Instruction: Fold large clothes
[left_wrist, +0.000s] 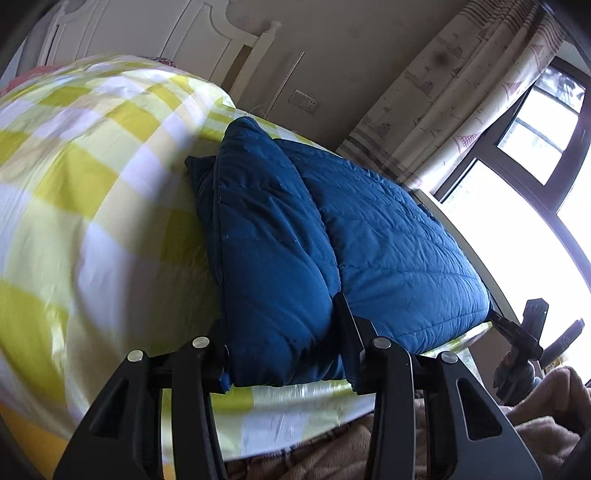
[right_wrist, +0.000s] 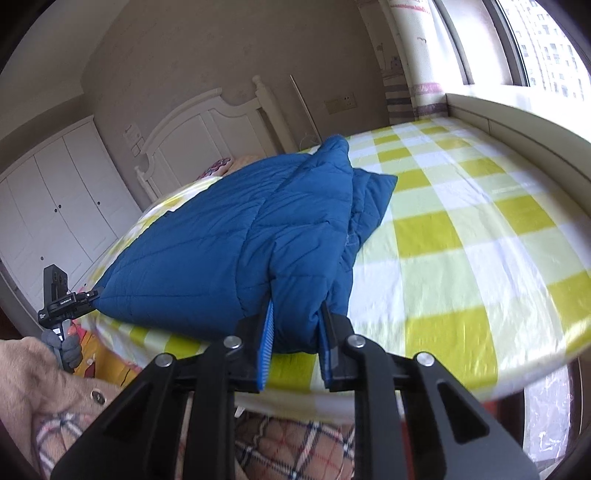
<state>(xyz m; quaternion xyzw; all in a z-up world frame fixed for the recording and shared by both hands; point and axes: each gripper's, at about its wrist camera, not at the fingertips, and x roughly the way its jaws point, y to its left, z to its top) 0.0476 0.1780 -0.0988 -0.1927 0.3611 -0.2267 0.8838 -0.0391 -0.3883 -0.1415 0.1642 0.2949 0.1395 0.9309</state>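
Note:
A blue quilted jacket lies folded on the bed, its near hem at the mattress edge. My left gripper is shut on the thick folded layer at one near corner, and the fabric bulges between the fingers. In the right wrist view the same jacket spreads away from my right gripper, whose blue pads pinch the other near corner. Each gripper also shows in the other's view: the right gripper and the left gripper both sit at the jacket's hem.
The bed carries a yellow-and-white checked sheet. A white headboard and wardrobe stand beyond it. A window with curtains runs along one side. The person's beige sleeve and plaid clothing are close below.

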